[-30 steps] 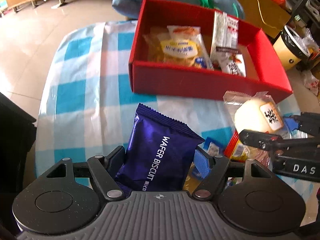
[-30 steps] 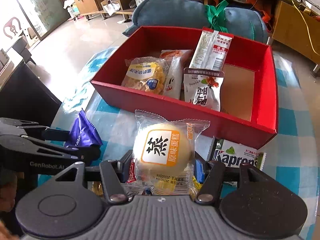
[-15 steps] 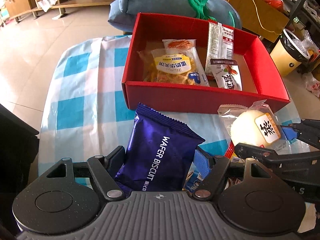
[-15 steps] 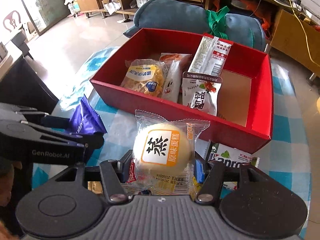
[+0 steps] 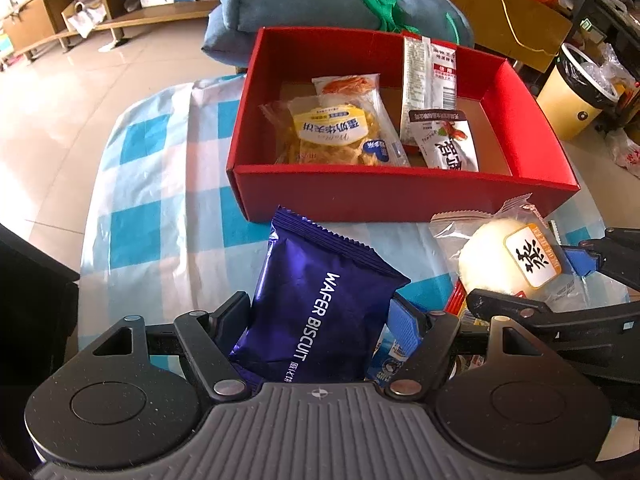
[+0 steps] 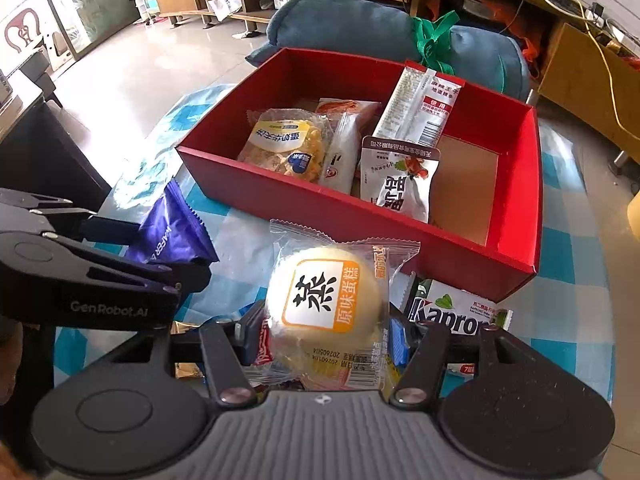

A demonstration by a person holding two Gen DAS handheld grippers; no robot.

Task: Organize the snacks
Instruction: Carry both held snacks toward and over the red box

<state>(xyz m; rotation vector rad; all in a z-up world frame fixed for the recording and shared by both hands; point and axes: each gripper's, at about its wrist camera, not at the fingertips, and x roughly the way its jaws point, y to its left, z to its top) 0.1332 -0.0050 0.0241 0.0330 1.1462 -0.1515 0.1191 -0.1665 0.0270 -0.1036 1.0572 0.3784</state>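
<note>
My left gripper is shut on a purple wafer biscuit pack, held above the checked tablecloth in front of the red box. My right gripper is shut on a clear-wrapped steamed cake with an orange label, also just short of the red box. Each view shows the other gripper beside it, the left gripper and the right gripper. Inside the box lie several snack packs: a yellow cracker bag, an orange-printed pack, a long white stick pack and a silver pouch.
A green-and-white Kapron pack and other loose snacks lie on the cloth under the grippers. The box's right part shows bare cardboard. A rolled blue bundle lies behind the box. A bin stands on the floor at right.
Both grippers have kept their grips. In the left wrist view the red box sits lower and more of its inside shows; the right wrist view has shifted only slightly.
</note>
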